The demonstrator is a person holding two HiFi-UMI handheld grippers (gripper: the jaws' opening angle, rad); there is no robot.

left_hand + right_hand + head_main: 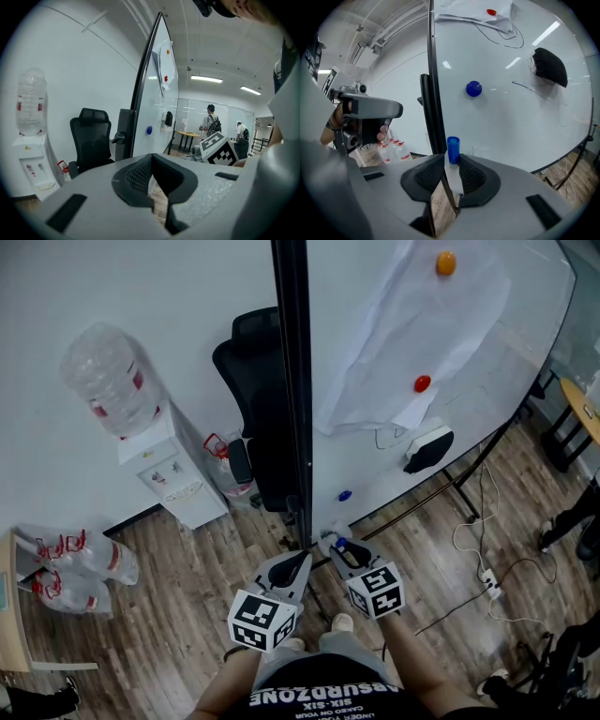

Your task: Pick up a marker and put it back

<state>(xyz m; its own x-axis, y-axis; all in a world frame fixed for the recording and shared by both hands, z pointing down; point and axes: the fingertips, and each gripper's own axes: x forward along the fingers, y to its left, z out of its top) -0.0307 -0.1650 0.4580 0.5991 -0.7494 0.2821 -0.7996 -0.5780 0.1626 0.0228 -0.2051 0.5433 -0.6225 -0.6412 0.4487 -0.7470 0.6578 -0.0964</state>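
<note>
Before the whiteboard (511, 122), the right gripper (453, 164) clamps a blue-capped marker (453, 146); the left gripper (151, 159), just beside it, is closed and empty.

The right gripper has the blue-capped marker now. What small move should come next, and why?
Probably ease the marker back toward the lower edge of the whiteboard before opening. The right gripper holds it between its fingers, blue cap toward the board; the left gripper is empty.

Office: whiteboard (375, 474), desk chair (253, 381), water dispenser (169, 474).
</note>
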